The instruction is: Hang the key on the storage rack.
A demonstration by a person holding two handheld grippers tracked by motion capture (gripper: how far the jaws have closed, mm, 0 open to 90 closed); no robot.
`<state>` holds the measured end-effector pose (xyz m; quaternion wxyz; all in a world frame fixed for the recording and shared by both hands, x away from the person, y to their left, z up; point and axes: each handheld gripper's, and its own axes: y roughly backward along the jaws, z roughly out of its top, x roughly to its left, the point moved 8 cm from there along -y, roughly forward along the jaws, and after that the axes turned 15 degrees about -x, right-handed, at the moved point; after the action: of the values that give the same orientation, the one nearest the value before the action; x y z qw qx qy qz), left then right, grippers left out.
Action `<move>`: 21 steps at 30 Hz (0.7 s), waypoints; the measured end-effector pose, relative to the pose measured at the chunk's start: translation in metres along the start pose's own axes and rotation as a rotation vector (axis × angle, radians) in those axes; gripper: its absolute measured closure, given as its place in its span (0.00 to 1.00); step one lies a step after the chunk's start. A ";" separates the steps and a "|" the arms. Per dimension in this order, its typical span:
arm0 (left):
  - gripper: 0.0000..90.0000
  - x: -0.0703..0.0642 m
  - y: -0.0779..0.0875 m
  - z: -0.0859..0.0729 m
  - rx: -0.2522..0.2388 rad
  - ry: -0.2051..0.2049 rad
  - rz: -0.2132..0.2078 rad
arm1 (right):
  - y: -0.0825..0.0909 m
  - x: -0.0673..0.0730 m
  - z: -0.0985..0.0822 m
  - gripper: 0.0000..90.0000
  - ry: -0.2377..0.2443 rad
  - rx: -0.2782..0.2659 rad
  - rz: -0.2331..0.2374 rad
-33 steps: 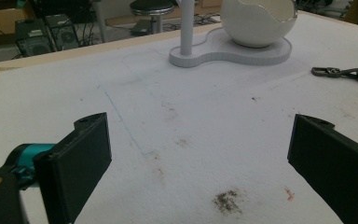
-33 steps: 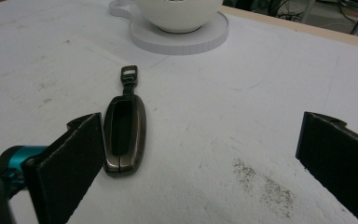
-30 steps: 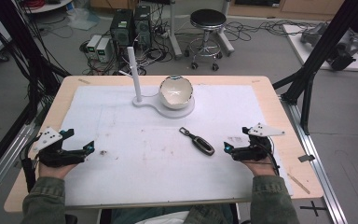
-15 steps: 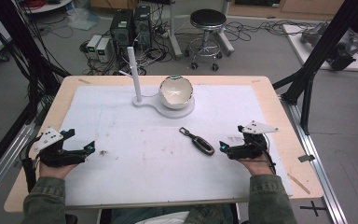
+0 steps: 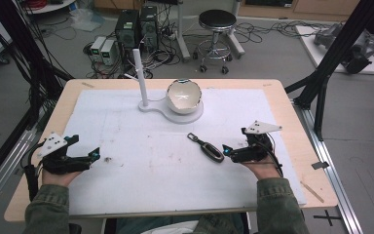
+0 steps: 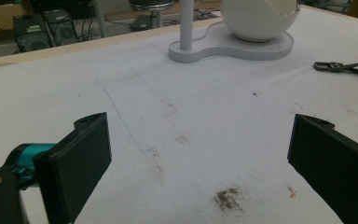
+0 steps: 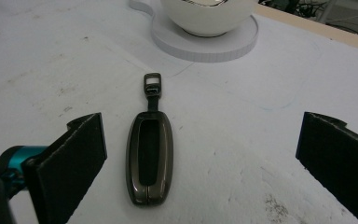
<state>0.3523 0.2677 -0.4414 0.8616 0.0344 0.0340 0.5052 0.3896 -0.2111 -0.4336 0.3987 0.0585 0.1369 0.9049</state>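
Key fob (image 7: 150, 158): lying flat on the bench (image 5: 141, 170), just ahead of the right gripper (image 5: 228, 152), whose fingers (image 7: 70, 163) are standing spread and empty; long axis running along the approach, nearer the left finger. Left gripper (image 5: 91, 155), spread, resting well apart.

This is a lab, plainly a robotics or recording room. Black frame struts (image 5: 338, 53) rise on both sides of the wooden bench (image 5: 282, 97), cables (image 5: 272, 31) snake all over the grey floor, and computer towers (image 5: 137, 27) sit stacked beyond it with small power boxes (image 5: 103, 48) beside them. A round stool on castors (image 5: 216, 29) stands among the wires.
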 end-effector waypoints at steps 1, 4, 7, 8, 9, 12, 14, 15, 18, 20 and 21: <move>0.07 0.000 0.000 0.000 0.001 -0.001 0.001 | -0.002 0.001 0.001 0.01 0.005 0.004 0.004; 0.07 0.001 0.000 0.000 0.001 0.000 0.004 | -0.006 0.004 0.003 0.01 0.006 0.023 0.014; 0.07 0.000 0.000 -0.001 0.005 -0.004 0.001 | -0.010 0.008 0.004 0.01 0.007 0.046 0.024; 0.07 0.000 0.000 -0.001 0.005 -0.005 0.000 | -0.012 0.008 0.005 0.01 0.010 0.050 0.025; 0.07 0.000 0.000 0.000 0.004 -0.005 0.000 | -0.013 0.009 0.006 0.01 0.010 0.053 0.030; 0.07 0.000 0.000 0.000 0.002 -0.001 0.003 | -0.018 0.012 0.010 0.01 0.014 0.068 0.037; 0.07 0.001 0.000 0.000 0.002 -0.002 0.004 | -0.023 0.014 0.013 0.01 0.022 0.073 0.045; 0.07 0.000 0.000 0.000 0.001 0.000 0.002 | -0.025 0.015 0.014 0.01 0.021 0.081 0.049; 0.07 0.000 -0.001 0.000 0.001 0.000 0.002 | -0.034 0.020 0.016 0.01 0.033 0.107 0.062; 0.07 0.001 -0.001 0.000 -0.002 0.004 0.002 | -0.039 0.024 0.017 0.01 0.045 0.129 0.072; 0.07 0.001 -0.001 0.000 -0.002 0.004 0.002 | -0.042 0.026 0.018 0.01 0.043 0.141 0.072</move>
<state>0.3531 0.2680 -0.4415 0.8612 0.0325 0.0351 0.5061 0.4052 -0.1616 -0.4291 0.3576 0.0717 0.2069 0.9078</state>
